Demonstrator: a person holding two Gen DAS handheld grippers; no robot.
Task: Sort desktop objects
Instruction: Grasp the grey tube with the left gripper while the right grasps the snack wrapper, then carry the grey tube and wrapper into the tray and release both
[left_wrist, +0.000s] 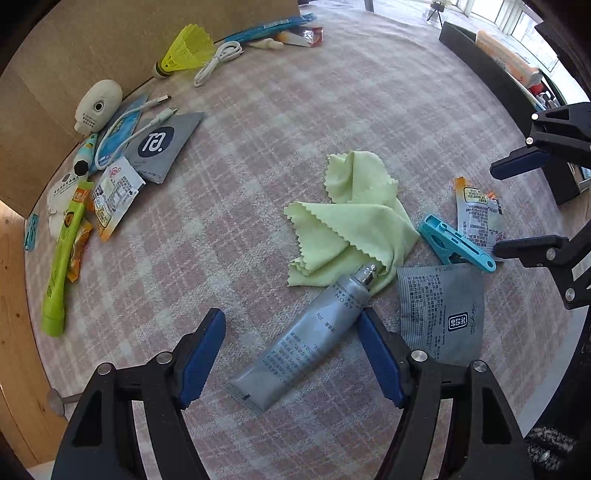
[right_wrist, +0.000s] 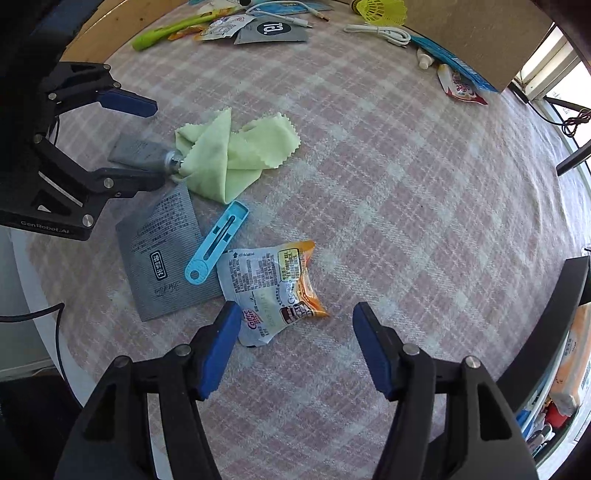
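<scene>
Left gripper (left_wrist: 291, 347) hanging wide apart, we are straddling silver tube (left_wrist: 299, 345) lying on plaid cloth (left_wrist: 332, 110), cap end tucked under green wipe (left_wrist: 354, 218); right gripper (right_wrist: 293, 341) also spread, we are hovering over coffee sachet (right_wrist: 273, 284); blue clip (right_wrist: 216, 242) just left of sachet, overlapping grey pouch (right_wrist: 162, 266); yellow shuttlecock (left_wrist: 184, 51) sitting far left among clutter

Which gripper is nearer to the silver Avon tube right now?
Left. The left gripper is open with the silver tube lying between its fingers. The right gripper is open over the coffee creamer packet, on the far side of the grey sachet.
</scene>
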